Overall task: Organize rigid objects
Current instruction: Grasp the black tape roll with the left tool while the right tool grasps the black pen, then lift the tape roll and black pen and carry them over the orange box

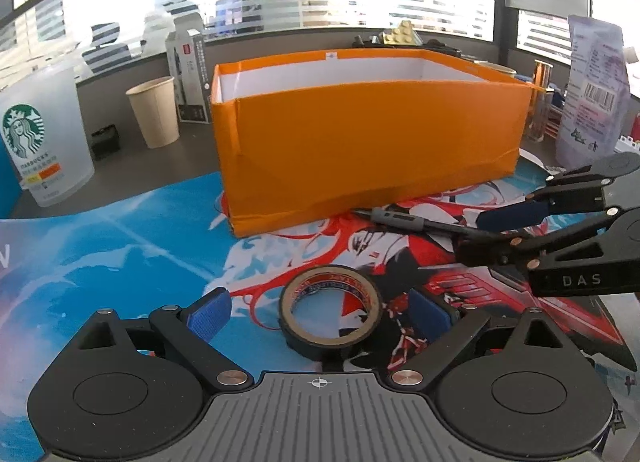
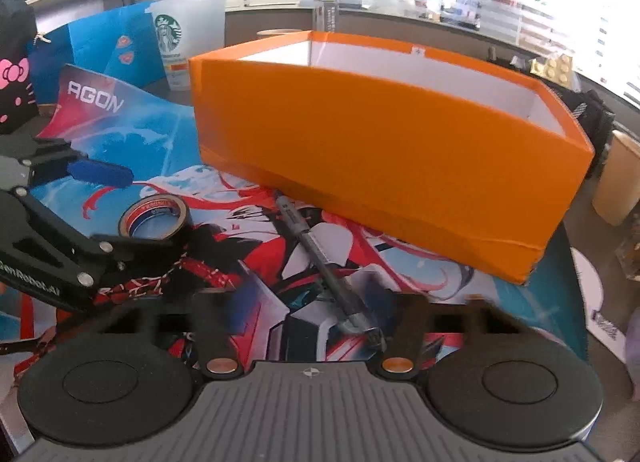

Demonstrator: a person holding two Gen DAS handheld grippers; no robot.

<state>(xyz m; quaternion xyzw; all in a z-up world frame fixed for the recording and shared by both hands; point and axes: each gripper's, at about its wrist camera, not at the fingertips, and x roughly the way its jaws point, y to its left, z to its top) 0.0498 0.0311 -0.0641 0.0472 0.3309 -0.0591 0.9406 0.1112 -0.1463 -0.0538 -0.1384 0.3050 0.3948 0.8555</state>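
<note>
Tape first: the black roll of adhesive tape [image 1: 330, 310] lies flat on my blue and red printed desk mat [image 1: 120, 258], sitting between the 2 blue-padded fingers of my left gripper [image 1: 320, 316], which is spread wide and not touching it. My right gripper [image 2: 304, 310] is blurred in its own view, parted around the rear end of the grey and black pen [image 2: 320, 258]; I cannot tell whether the pads touch it. That pen lies on the mat, its tip just beside the open orange cardboard box [image 2: 384, 157]. Behind the box stand a frosted Starbucks cup [image 1: 38, 133] and a cream paper cup [image 1: 154, 111].
</note>
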